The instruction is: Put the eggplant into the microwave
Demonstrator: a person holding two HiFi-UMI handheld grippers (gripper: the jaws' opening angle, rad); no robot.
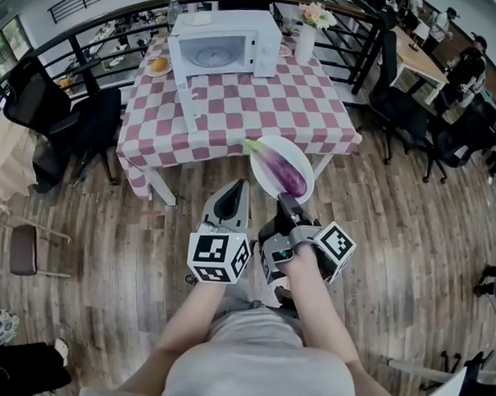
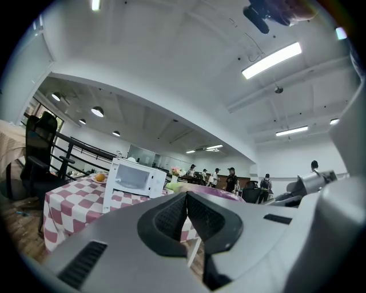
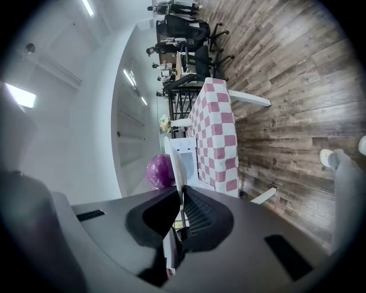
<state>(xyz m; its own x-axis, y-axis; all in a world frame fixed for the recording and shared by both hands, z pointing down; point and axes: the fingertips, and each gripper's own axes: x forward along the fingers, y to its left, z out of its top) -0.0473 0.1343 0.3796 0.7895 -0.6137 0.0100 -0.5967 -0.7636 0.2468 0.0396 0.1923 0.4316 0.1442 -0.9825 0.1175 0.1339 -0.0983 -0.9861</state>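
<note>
The right gripper (image 1: 287,205) has its fingers clamped on the rim of the plate (image 1: 263,179), with the eggplant (image 1: 284,170) lying on it. The left gripper (image 1: 229,202) has its fingers closed on nothing. The plate should stay level on the way to the open microwave (image 1: 226,43) on the counter (image 1: 260,111).

- One microwave (image 1: 224,43), upper centre of the frame.
- One eggplant (image 1: 284,172), mid-frame.
- One white plate (image 1: 263,179), mid-frame.
- Two in all: the left gripper (image 1: 239,186) and the right gripper (image 1: 286,200), just below centre.
- One table (image 1: 235,110) under a red-and-white checked cloth.
- One vase (image 1: 305,41) of flowers, right of the microwave.
- One orange (image 1: 159,64), left of the microwave.
- Black office chairs (image 1: 95,121): two at left; those at upper right too crowded to count.
</note>
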